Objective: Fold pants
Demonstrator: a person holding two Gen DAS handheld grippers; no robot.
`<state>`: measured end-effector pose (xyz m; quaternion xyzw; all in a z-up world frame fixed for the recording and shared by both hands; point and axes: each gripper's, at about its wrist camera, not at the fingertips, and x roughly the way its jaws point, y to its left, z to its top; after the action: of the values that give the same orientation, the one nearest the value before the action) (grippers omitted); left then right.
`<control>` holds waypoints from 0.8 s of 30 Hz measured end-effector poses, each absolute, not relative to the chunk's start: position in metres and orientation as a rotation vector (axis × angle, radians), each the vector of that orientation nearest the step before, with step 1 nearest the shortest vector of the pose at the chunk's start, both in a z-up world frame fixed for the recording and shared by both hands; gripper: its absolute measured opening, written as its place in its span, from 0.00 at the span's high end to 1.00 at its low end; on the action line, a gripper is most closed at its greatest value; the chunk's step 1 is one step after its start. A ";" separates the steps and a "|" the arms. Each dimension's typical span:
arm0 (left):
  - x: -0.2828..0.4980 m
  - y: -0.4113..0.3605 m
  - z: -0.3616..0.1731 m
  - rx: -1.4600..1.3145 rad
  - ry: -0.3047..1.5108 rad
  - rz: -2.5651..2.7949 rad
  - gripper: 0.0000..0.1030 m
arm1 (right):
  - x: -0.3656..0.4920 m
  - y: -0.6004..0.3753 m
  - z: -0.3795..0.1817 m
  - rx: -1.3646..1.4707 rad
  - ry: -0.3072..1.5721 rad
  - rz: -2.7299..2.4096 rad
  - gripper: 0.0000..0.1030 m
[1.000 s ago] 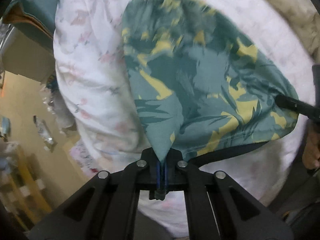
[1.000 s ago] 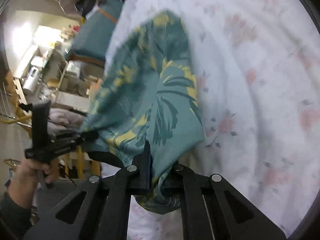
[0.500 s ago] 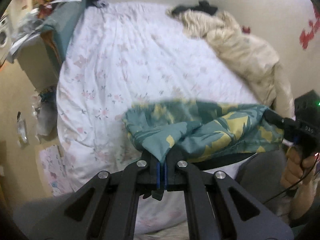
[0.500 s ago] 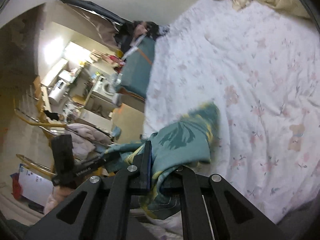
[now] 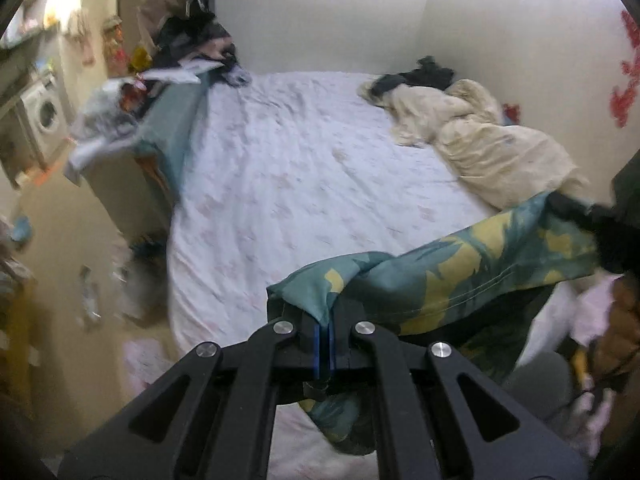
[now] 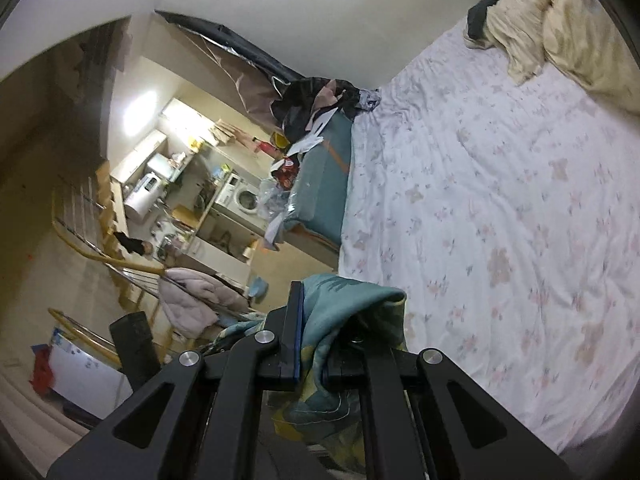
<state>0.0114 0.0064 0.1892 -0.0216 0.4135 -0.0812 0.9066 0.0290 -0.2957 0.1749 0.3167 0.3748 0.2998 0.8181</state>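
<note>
The pants (image 5: 448, 276) are teal with yellow leaf print. They hang in the air in front of the bed, stretched between my two grippers. My left gripper (image 5: 323, 320) is shut on one corner of the pants. The cloth runs right to my right gripper (image 5: 576, 216), seen at the far right of the left wrist view. In the right wrist view my right gripper (image 6: 316, 344) is shut on the bunched pants (image 6: 344, 312), which drape over its fingers and hang below.
A bed with a white flowered sheet (image 5: 304, 184) lies ahead. A cream blanket (image 5: 488, 140) is heaped at its far right. Dark clothes (image 5: 200, 48) and a teal cover (image 5: 176, 120) sit at its left side. A kitchen area with a washing machine (image 6: 244, 196) is beyond.
Both grippers have lifted and pulled back from the bed with the pants. The pants, spread over the sheet before, now hang gathered between the grippers above the bed's near edge.
</note>
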 end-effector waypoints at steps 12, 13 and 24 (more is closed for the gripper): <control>0.040 0.016 0.147 -0.046 0.864 -0.162 0.99 | 0.050 -0.287 0.143 0.588 0.790 0.610 0.94; 0.039 0.013 0.132 -0.043 0.900 -0.170 0.99 | 0.047 -0.289 0.128 0.592 0.814 0.601 0.94; -0.009 0.013 -0.114 -0.152 1.475 -0.148 0.99 | -0.023 -0.295 -0.139 0.708 1.479 0.285 0.89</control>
<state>-0.0092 0.0131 -0.1138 -0.0690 0.6710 -0.0675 0.7351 -0.0233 -0.2951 -0.1395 0.3143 0.6571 0.1267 0.6733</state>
